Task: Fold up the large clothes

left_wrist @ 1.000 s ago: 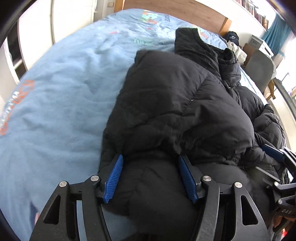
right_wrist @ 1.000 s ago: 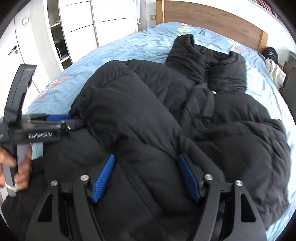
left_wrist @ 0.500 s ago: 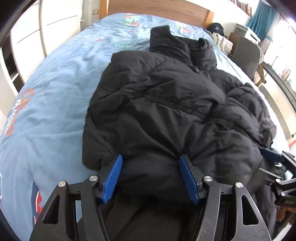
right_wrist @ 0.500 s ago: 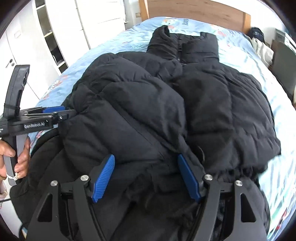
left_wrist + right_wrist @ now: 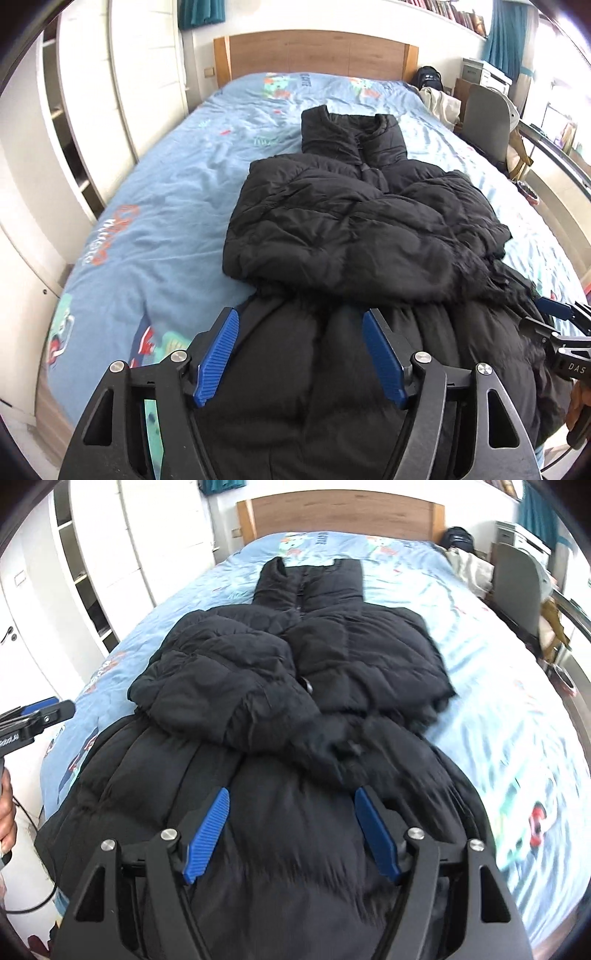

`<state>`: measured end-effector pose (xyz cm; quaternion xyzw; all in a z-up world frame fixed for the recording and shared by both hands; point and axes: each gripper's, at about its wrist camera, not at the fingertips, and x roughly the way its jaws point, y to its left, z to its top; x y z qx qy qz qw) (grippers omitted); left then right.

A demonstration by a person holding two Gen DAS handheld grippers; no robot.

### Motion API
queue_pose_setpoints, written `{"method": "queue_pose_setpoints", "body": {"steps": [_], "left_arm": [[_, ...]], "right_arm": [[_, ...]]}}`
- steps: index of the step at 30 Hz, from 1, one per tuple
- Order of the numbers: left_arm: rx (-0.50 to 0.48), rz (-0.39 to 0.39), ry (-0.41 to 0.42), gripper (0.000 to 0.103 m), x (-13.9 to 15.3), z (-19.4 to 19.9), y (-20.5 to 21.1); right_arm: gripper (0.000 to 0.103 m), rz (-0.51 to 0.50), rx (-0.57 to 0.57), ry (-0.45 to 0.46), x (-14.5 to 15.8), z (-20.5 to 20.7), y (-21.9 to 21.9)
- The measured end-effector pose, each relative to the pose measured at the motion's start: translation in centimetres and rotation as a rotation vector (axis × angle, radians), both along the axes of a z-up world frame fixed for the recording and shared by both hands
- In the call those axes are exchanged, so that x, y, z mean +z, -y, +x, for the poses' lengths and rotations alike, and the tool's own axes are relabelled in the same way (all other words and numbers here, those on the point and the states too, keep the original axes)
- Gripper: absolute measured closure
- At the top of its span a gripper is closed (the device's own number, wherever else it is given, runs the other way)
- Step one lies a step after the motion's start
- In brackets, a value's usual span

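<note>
Bedroom, daylight; bed [image 5: 177, 206] with blue printed cover fills both views, wooden headboard [image 5: 317, 51] at far end. White wardrobe [image 5: 122, 92] along one side of bed, grey chair [image 5: 484, 122] and cluttered desk [image 5: 554, 147] on the other.

Black puffer coat [image 5: 351, 229] lies lengthwise on bed, collar toward headboard, hem hanging off foot end nearest the cameras. Both sleeves folded in over chest, crossing at mid-body; upper half lumpy, lower half flat and smooth.

Left gripper [image 5: 299, 354]: above lower part of coat, pointing down toward it. Jaws have just been opening and now stand wide. Coat fabric visible between the blue pads, but pads do not press on it; nothing held.

Right gripper [image 5: 291, 830]: above lower part of coat, on chair side of left gripper. Jaws wide, pads clear of fabric, nothing held. Some motion blur in this view near foot of bed.

Each gripper shows at edge of the other's view, with part of a hand [image 5: 7, 812] on the left handle.
</note>
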<state>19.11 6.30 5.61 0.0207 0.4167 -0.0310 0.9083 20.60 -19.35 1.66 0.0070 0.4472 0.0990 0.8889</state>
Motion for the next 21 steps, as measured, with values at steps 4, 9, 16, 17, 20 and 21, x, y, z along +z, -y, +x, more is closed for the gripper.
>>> {"method": "queue_pose_setpoints", "body": {"steps": [4,9,16,17,20,21], "left_arm": [[-0.004,0.015,0.025,0.032,1.2,-3.0,1.2],[-0.017,0.02,0.052,0.029,2.5,-6.2,2.3],[-0.011,0.047,0.073,0.028,3.2,-8.6,2.8],[-0.009,0.057,0.075,0.028,3.2,-8.7,2.8],[-0.005,0.079,0.079,0.027,3.3,-8.6,2.8],[-0.003,0.083,0.078,0.027,3.2,-8.4,2.8]], "right_arm": [[0.033,0.008,-0.034,0.023,1.0,-3.1,1.6],[0.033,0.007,-0.065,0.055,2.1,-6.1,3.2],[0.033,0.024,-0.126,0.085,3.1,-8.9,5.8],[0.033,0.026,-0.135,0.088,3.2,-9.0,6.1],[0.033,0.032,-0.163,0.098,3.6,-9.3,7.3],[0.033,0.033,-0.17,0.101,3.7,-9.3,7.6]]}}
